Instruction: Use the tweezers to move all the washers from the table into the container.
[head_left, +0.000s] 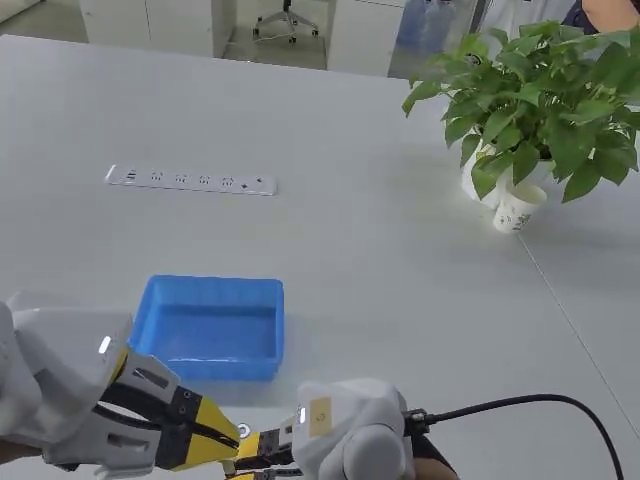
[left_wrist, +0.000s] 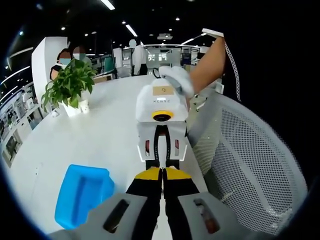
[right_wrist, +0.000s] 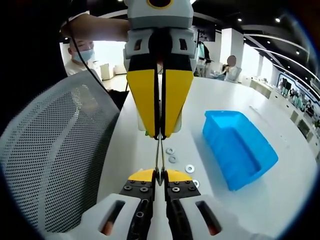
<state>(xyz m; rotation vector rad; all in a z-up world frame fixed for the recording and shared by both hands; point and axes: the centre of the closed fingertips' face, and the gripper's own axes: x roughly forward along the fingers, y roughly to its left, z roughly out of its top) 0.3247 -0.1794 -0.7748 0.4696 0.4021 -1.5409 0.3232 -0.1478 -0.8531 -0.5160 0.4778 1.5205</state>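
**Q:** Where do the two grippers stand?
**A:** Tip to tip at the near edge of the white counter (head_left: 400, 250). The left gripper (right_wrist: 160, 136) has its yellow jaws pressed together on one end of the tweezers (right_wrist: 158, 155). The right gripper (right_wrist: 159, 176) is clamped on the other end, so the thin metal runs straight between them.

**Q:** And the washers?
**A:** Four washers (right_wrist: 173, 159) lie loose on the counter just beside the tweezers, between the grippers and the blue container (right_wrist: 239, 146). The container sits open-topped, near them but not touching.

**Q:** What else is on the counter?
**A:** A power strip (head_left: 190, 180) lies beyond the container. A plant (head_left: 540, 95) and a paper cup (head_left: 518, 208) stand far right. A mesh chair (right_wrist: 55, 150) is at the counter's edge.
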